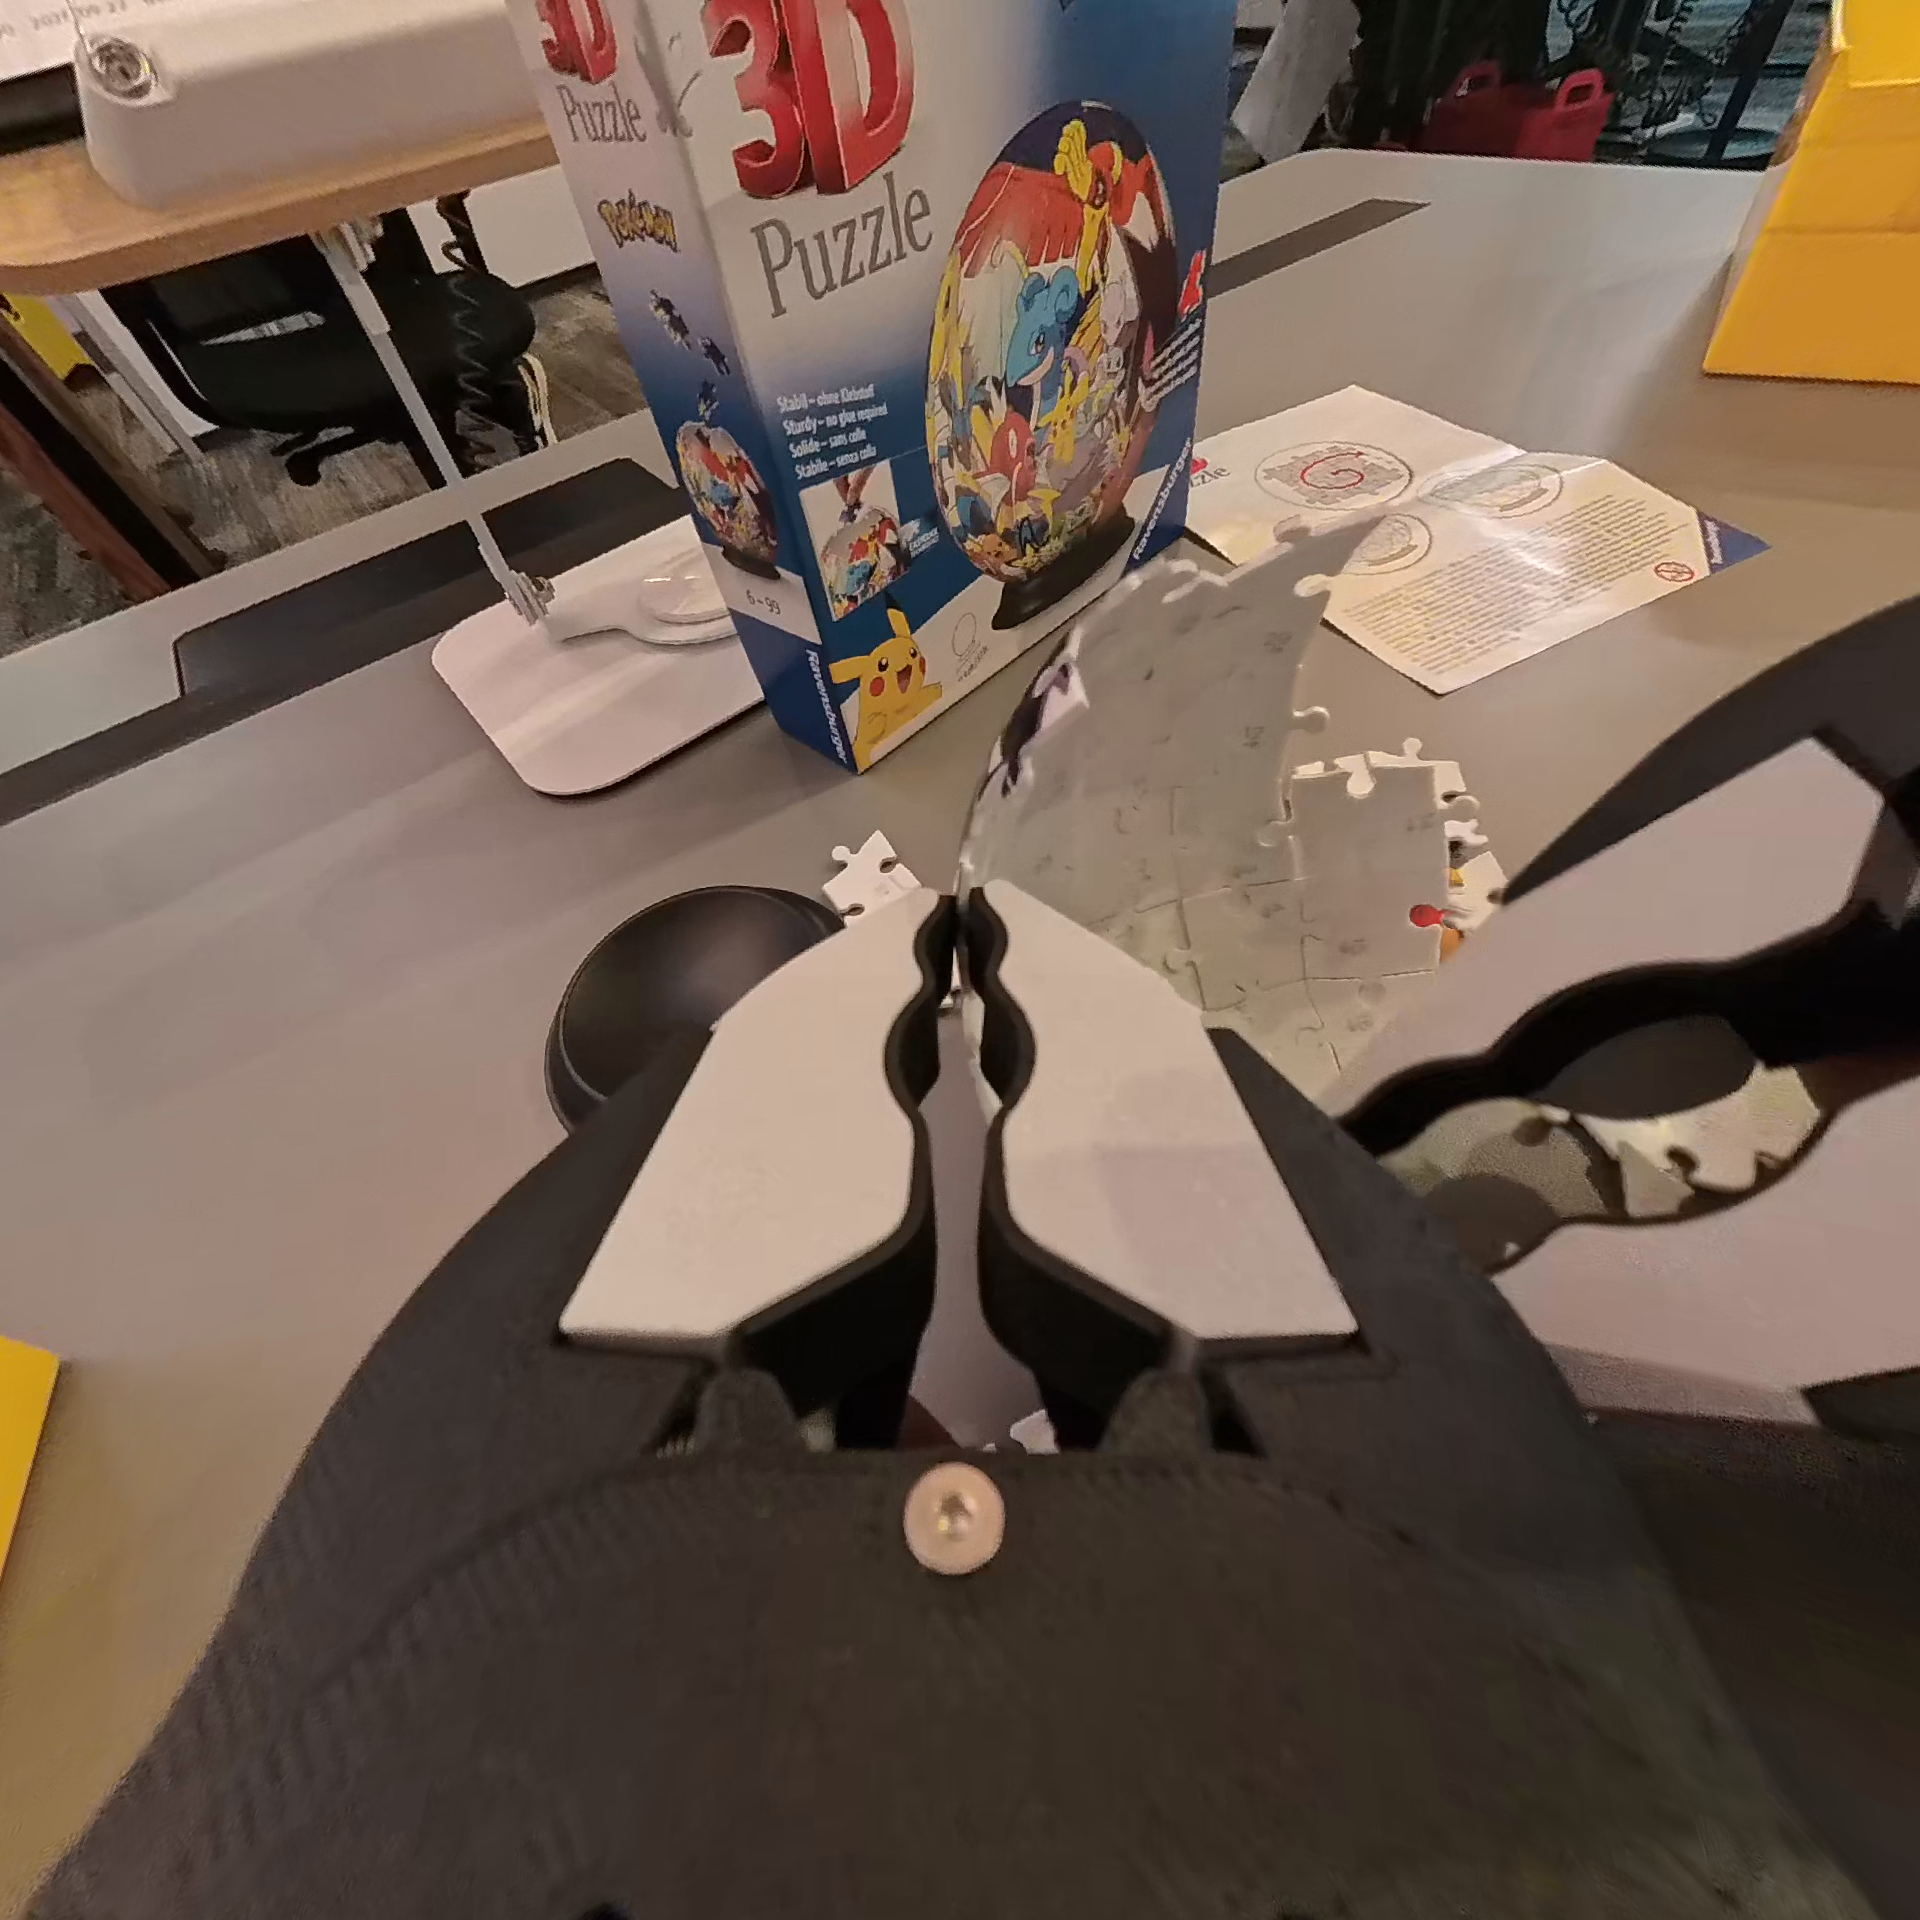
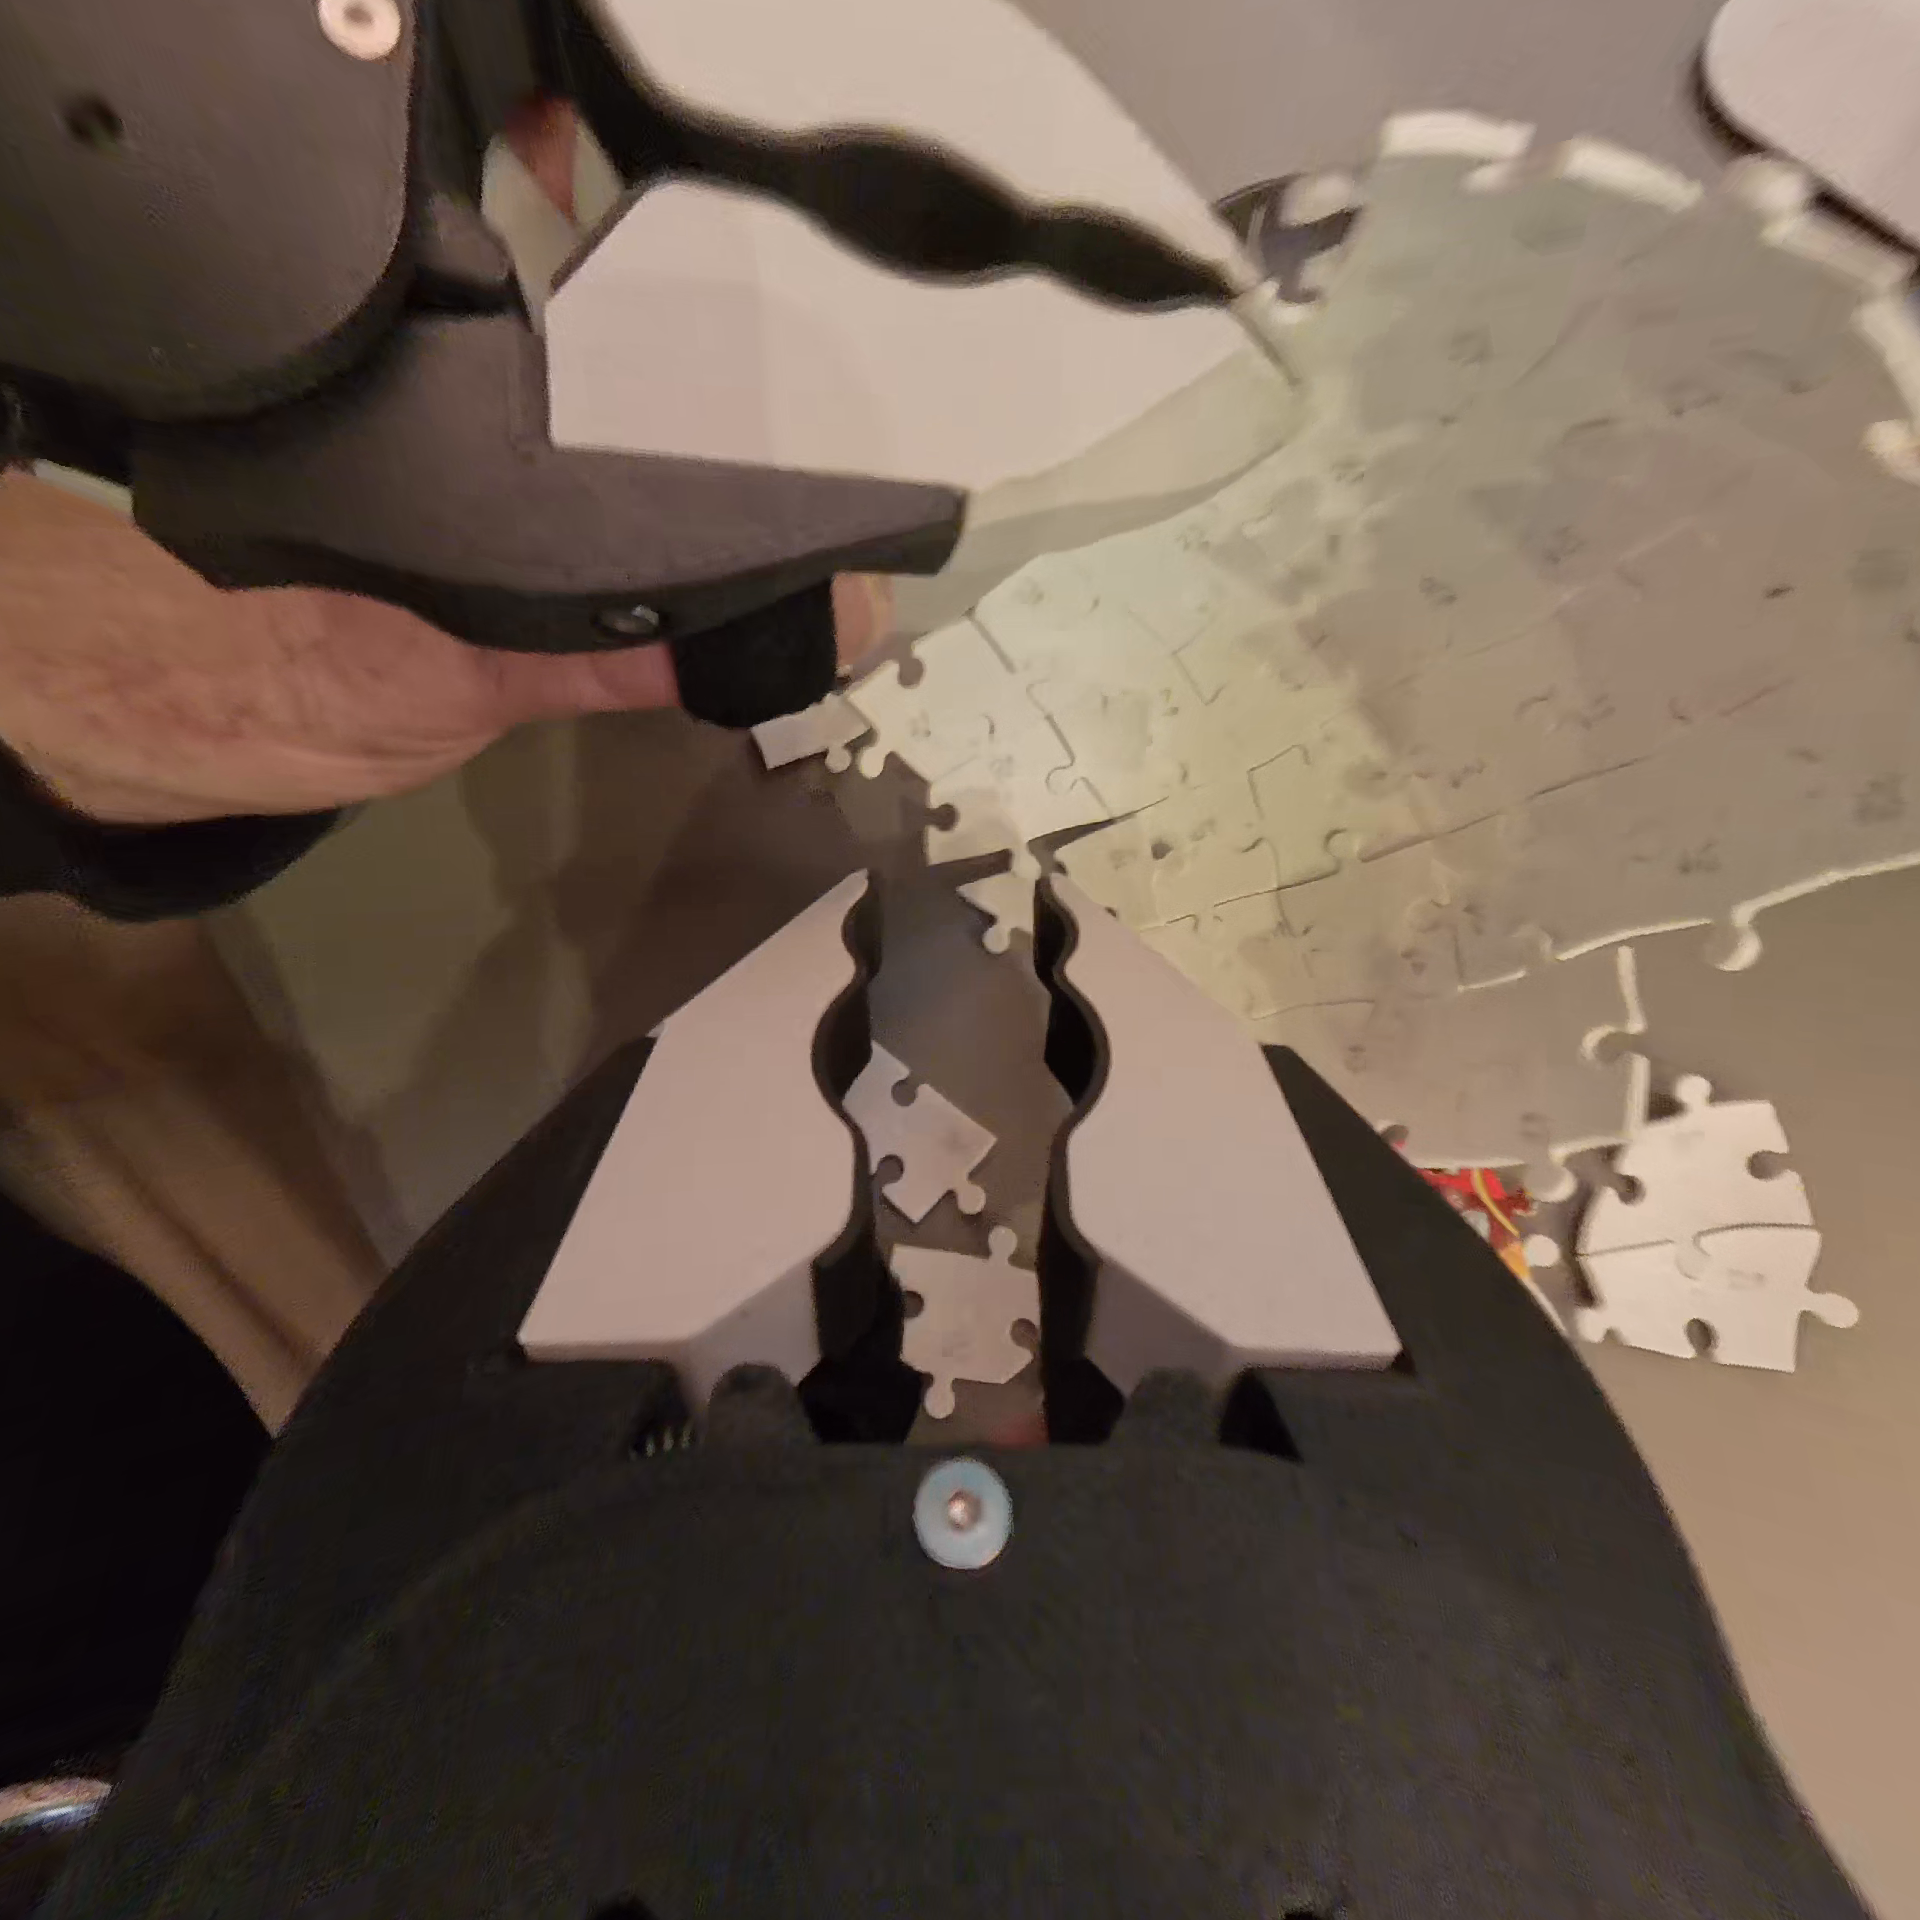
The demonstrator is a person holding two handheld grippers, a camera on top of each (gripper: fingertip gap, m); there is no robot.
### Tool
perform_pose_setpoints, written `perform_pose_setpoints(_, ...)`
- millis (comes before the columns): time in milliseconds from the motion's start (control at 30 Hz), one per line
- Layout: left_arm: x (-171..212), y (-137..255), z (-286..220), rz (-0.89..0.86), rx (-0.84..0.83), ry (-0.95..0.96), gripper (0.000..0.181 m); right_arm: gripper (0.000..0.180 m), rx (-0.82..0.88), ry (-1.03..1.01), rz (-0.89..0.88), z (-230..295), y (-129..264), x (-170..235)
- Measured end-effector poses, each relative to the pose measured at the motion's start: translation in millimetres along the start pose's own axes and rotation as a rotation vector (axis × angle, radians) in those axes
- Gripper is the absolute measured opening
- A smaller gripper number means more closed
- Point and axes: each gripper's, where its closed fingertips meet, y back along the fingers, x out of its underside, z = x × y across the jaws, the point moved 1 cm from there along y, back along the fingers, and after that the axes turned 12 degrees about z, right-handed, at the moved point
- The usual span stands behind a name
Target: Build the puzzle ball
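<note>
Left claw point(image 1: 964, 925): tips pinched nearly together on the rim of the shell point(image 1: 1195, 831), mid-frame in the left wrist view. A thin edge sits between them.
Right claw point(image 2: 951, 883): jaws apart, nothing gripped. Tips just short of the shell's lower left edge in the right wrist view; loose pieces point(image 2: 925, 1148) show on the table through the gap.
Shell: curved section of joined pieces, grey inner side facing both cameras, printed side glimpsed only at its left rim. Stands tilted, centre right of the left wrist view, in front of the box point(image 1: 904, 416). Whether its bottom rests on the table point(image 1: 312, 987) I cannot tell.
Spares: joined pair point(image 2: 1704, 1247) at lower right of the right wrist view; one piece point(image 1: 873, 883) by the stand point(image 1: 665, 987), left of centre.
Other: leaflet point(image 1: 1475, 540) upper right of the left wrist view; a hand point(image 2: 260, 675) holds the left tool, left edge of the right wrist view.
Handling (judged): light, thin plastic. The pieces look stiff, the joints only press-fitted, so the shell likely flexes and could pop apart if squeezed or twisted.
Hold (judged): rim, across a whole piece and away from tabs. Take a loose piece by its flat edges, leaving the tabs free for seating.
Progress (judged): partly built; open edges remain.
</note>
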Motion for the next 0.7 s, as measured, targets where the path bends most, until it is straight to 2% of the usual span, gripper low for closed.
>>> perform_pose_setpoints(233, -2.8, -2.1, -0.1, -0.018, 0.002, -0.010, 0.002, 0.033, 0.039, 0.015, 0.053, -7.7, -9.8, 4.0)
perform_pose_setpoints(700, -5.7, -7.6, -5.5, -0.020, 0.054, -0.048, 0.002, 0.031, 0.017, 0.014, 0.070, -7.9, -15.0, 6.7)
